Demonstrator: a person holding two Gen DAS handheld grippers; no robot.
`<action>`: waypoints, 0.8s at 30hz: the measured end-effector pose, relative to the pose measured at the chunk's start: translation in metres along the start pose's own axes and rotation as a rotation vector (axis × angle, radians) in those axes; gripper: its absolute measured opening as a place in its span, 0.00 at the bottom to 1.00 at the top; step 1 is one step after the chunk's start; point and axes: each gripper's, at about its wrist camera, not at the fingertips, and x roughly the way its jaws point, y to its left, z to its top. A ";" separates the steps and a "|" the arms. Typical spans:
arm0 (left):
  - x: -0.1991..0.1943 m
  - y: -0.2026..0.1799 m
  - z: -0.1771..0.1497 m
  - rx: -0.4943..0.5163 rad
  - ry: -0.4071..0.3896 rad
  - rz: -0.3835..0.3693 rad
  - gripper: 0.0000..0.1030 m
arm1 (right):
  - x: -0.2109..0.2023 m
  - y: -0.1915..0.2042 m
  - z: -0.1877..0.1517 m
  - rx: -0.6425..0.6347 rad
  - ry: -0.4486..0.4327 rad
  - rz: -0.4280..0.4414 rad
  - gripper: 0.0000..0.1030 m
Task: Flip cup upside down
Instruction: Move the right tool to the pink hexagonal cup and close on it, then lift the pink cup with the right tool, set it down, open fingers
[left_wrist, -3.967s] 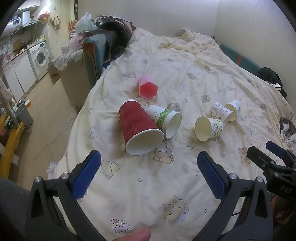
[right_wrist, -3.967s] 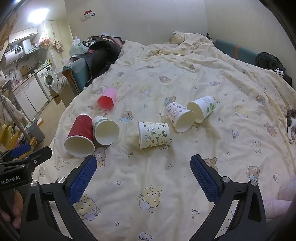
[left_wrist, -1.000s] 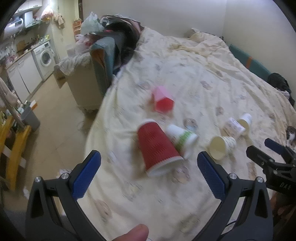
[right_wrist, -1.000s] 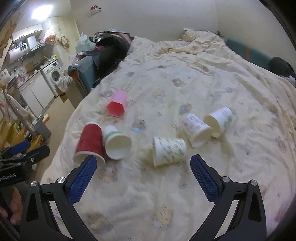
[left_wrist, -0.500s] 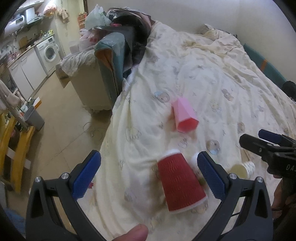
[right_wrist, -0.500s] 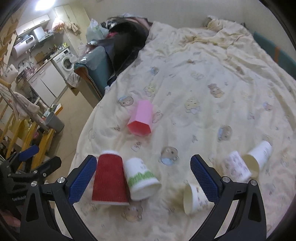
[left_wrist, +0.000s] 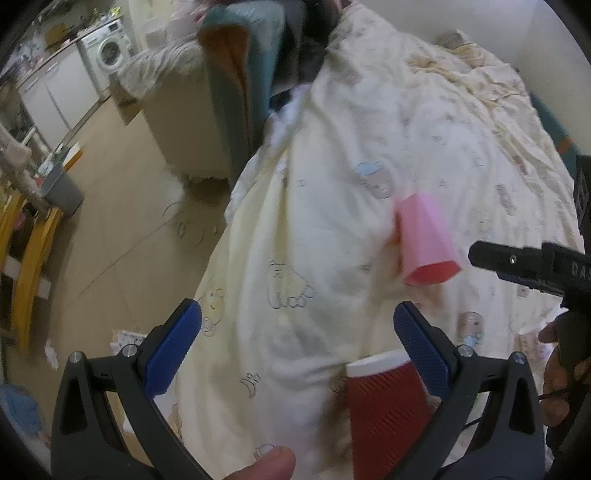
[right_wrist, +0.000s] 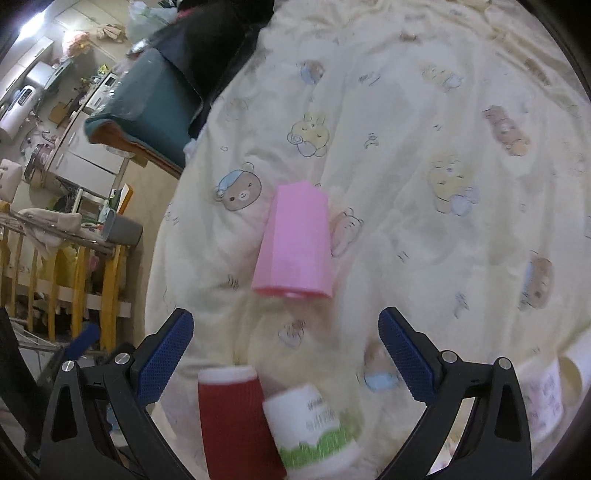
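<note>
Several cups lie on their sides on a cream cartoon-print bedspread (right_wrist: 424, 221). A pink faceted cup (right_wrist: 295, 243) lies ahead of my right gripper (right_wrist: 284, 354), which is open and empty. It also shows in the left wrist view (left_wrist: 426, 240). A red ribbed cup (left_wrist: 388, 413) lies just inside the right finger of my open, empty left gripper (left_wrist: 295, 347). In the right wrist view the red cup (right_wrist: 232, 421) lies beside a white cup with a green band (right_wrist: 314, 424).
The bed's left edge drops to a tiled floor (left_wrist: 122, 221). A teal cushion (right_wrist: 147, 107) and dark clothes sit at the bed's far left corner. Two more patterned white cups (right_wrist: 554, 391) lie at the right. A yellow wooden rack (right_wrist: 74, 273) stands on the floor.
Both grippers have moved forward and lower toward the cups. The pink cup now looms larger, and the red cup has slid to the bottom of both views. Both jaws stay open.
</note>
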 end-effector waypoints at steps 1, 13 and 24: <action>0.003 0.001 -0.001 -0.005 0.007 -0.001 1.00 | 0.007 -0.001 0.004 0.000 0.007 0.000 0.98; 0.009 0.002 -0.005 0.009 0.028 -0.007 1.00 | 0.074 -0.007 0.016 0.023 0.131 0.023 0.70; -0.016 -0.001 -0.015 -0.017 0.009 -0.018 1.00 | 0.018 -0.011 -0.009 0.033 0.026 0.117 0.69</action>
